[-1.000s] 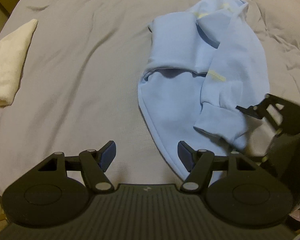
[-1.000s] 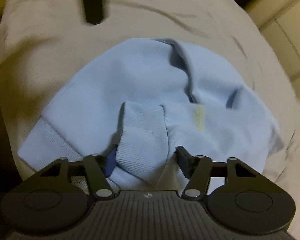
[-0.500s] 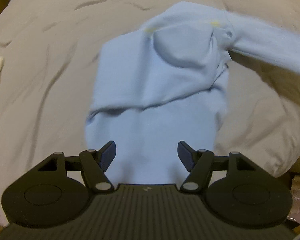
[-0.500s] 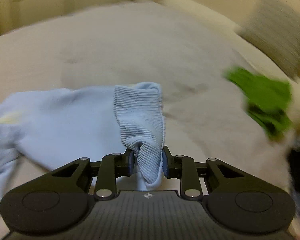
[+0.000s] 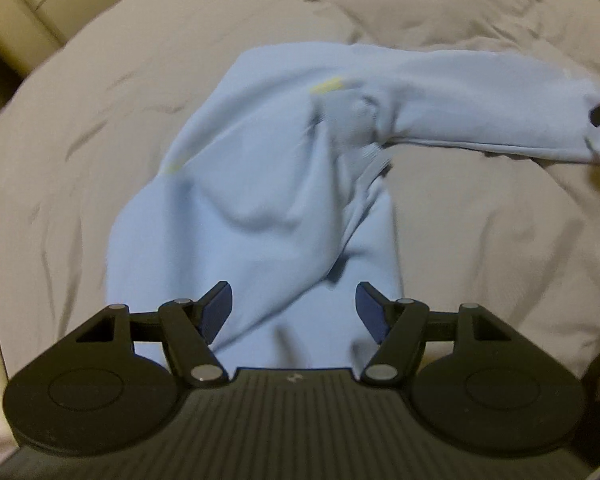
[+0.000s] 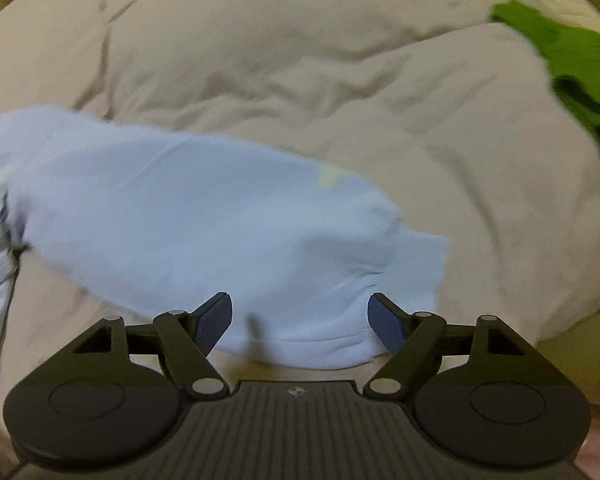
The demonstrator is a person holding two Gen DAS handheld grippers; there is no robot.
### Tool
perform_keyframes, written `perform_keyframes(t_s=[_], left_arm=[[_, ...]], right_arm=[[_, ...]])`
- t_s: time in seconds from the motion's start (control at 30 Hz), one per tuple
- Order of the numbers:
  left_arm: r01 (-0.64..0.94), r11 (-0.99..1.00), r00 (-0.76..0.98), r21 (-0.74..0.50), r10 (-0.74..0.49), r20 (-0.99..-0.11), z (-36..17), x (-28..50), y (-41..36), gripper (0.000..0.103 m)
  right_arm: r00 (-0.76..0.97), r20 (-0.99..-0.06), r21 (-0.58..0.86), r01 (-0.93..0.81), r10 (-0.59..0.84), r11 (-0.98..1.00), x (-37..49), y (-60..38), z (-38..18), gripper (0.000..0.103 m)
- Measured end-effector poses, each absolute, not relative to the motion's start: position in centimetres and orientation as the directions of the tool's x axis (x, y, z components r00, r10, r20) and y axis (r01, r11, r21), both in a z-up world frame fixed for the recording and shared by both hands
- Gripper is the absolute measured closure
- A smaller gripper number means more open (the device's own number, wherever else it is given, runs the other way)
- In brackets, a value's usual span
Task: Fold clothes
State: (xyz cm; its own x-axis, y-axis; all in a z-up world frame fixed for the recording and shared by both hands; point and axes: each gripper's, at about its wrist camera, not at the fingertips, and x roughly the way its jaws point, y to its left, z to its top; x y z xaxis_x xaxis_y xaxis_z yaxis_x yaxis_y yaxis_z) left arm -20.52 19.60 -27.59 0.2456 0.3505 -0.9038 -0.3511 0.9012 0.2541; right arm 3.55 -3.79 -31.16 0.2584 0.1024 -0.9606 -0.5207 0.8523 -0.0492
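With both the left gripper and right gripper spread and empty, flatten the outstretched sleeve on the sweatshirt before creasing.

No readable text, label, brand name or number shows in either view. The only mark is a small pale emblem, without letters, moulded on the ribbed body of the left gripper and the same on the right gripper. Pale yellow patches on the sweatshirt are too blurred to read.
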Motion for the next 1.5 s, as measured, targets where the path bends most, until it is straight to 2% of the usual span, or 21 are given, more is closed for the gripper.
perform_keyframes(t_s=[0.1,0.13,0.2,0.27,0.4,0.47,0.57,0.6,0.73,0.83,0.9,1.0,1.23,1.5], left_arm=[[-0.290,0.910,0.240,0.297,0.369,-0.898,-29.7,-18.9,19.4,0.038],[-0.262,0.913,0.226,0.314,0.375,-0.899,-30.6,-18.7,19.5,0.045],[-0.221,0.911,0.197,0.349,0.392,-0.898,-31.7,-18.5,19.9,0.091],[-0.308,0.899,0.230,0.312,0.389,-0.892,-29.8,-19.9,22.0,0.095],[-0.554,0.814,0.331,0.177,0.410,-0.850,-23.8,-24.1,27.9,0.096],[-0.685,0.711,0.316,0.160,0.488,-0.813,-20.7,-27.5,32.3,0.097],[-0.856,0.482,0.198,0.189,0.642,-0.741,-17.0,-34.0,39.7,0.098],[-0.890,0.414,0.155,0.192,0.670,-0.726,-16.2,-35.8,41.7,0.098],[-0.911,0.379,0.099,0.163,0.584,-0.806,-19.0,-37.7,44.7,0.095],[-0.925,0.351,0.060,0.145,0.512,-0.857,-21.1,-39.2,46.9,0.086],[-0.934,0.330,0.035,0.134,0.460,-0.887,-22.5,-40.1,48.5,0.070],[-0.943,0.312,0.009,0.120,0.381,-0.924,-24.5,-41.2,50.6,0.062],[-0.798,0.601,0.157,0.036,0.266,-0.951,-28.6,-34.4,51.7,0.058],[-0.528,0.845,0.273,-0.077,0.083,-0.958,-33.3,-26.7,53.1,0.050]], right_arm=[[0.234,-0.966,-0.038,-0.543,0.108,0.839,3.5,-3.1,-31.6,0.022],[0.231,-0.967,-0.034,-0.542,0.110,0.840,3.5,-2.9,-31.7,0.020],[0.227,-0.968,-0.031,-0.539,0.110,0.841,3.7,-2.6,-31.8,0.018],[0.222,-0.969,-0.029,-0.537,0.108,0.843,4.1,-2.2,-31.8,0.017],[0.227,-0.967,-0.025,-0.538,0.116,0.843,4.5,-0.6,-31.1,0.017],[0.233,-0.965,-0.024,-0.545,0.123,0.838,4.5,0.8,-30.6,0.018],[0.236,-0.963,-0.025,-0.566,0.133,0.824,4.3,3.4,-30.2,0.017],[0.238,-0.962,-0.027,-0.574,0.135,0.818,4.1,4.3,-30.2,0.017],[0.235,-0.962,-0.030,-0.597,0.140,0.802,3.5,7.6,-30.3,0.018],[0.226,-0.965,-0.038,-0.618,0.131,0.785,3.2,9.8,-30.5,0.017],[0.220,-0.967,-0.041,-0.630,0.127,0.776,3.2,11.3,-30.8,0.016],[0.206,-0.970,-0.038,-0.645,0.126,0.764,3.4,13.4,-31.1,0.015],[0.136,-0.964,0.059,-0.724,0.226,0.688,5.7,20.6,-31.8,0.015],[-0.108,-0.916,0.283,-0.857,0.387,0.431,9.1,30.7,-33.6,0.015]])
